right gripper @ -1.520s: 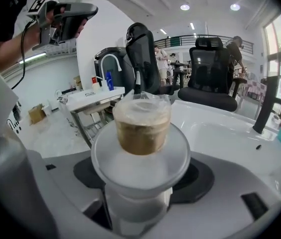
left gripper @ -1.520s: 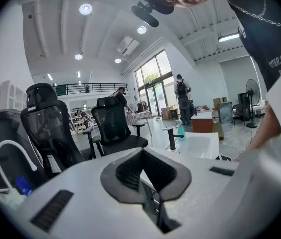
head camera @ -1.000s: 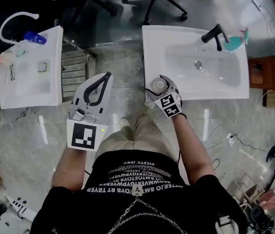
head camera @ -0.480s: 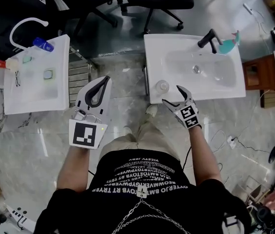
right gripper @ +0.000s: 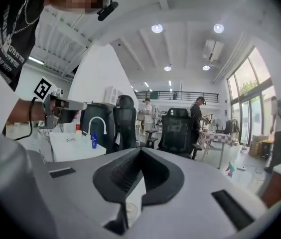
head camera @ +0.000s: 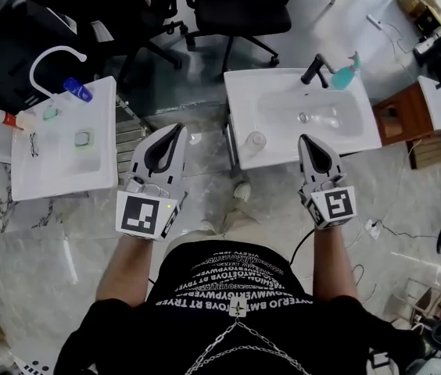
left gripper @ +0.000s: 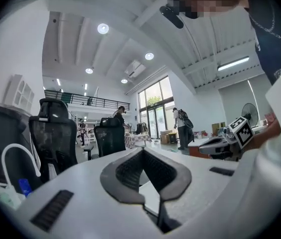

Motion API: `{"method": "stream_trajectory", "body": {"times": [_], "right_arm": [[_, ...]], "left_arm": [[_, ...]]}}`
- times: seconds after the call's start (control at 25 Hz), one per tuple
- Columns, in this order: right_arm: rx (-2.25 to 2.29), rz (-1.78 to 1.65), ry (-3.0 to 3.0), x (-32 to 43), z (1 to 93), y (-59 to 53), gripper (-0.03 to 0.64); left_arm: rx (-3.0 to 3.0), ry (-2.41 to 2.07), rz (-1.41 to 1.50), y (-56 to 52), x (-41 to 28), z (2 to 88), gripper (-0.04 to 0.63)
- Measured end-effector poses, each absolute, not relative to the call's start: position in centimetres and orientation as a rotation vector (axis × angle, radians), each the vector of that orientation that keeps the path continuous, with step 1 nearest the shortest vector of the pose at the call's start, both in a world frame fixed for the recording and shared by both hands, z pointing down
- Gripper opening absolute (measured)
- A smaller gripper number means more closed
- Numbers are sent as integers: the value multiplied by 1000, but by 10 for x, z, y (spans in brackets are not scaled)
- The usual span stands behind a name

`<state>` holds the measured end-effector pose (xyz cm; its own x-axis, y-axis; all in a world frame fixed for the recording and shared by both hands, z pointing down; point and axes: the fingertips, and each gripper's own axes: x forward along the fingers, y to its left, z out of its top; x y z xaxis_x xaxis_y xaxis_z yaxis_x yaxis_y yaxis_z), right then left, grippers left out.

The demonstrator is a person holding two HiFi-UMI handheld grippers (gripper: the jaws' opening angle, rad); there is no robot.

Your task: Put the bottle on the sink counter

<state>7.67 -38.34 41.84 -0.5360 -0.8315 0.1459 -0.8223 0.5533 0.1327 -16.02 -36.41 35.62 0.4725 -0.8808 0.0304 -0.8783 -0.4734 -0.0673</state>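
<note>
Right claw (head camera: 312, 138) lifted away, just closed empty, one bottle (head camera: 256, 140) on sink counter (head camera: 245, 98)

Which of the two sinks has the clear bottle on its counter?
The right sink, with the black faucet; the clear bottle stands at its front left corner. The left sink has a white faucet.

the bottle (head camera: 256, 140) stands on the front left corner of the sink counter (head camera: 240, 100), the tap (head camera: 314, 70) at its back edge, a second basin (head camera: 48, 174) well apart to its left, office chairs (head camera: 236, 6) behind both
</note>
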Motion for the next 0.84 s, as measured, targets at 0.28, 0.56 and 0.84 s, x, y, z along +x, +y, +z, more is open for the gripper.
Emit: {"method": "stream_trajectory", "body": {"times": [0.28, 0.56, 0.84], "right_arm": [[1413, -91, -2530, 64, 403, -337, -4], [1422, -98, -2497, 69, 397, -315, -5], [1352, -121, -2521, 71, 401, -328, -5]], "left_arm": [[-2672, 1520, -72, -321, -161, 344, 6], [-2707, 1493, -96, -302, -146, 350, 6], [-2682, 1539, -140, -317, -124, 362, 6]]}}
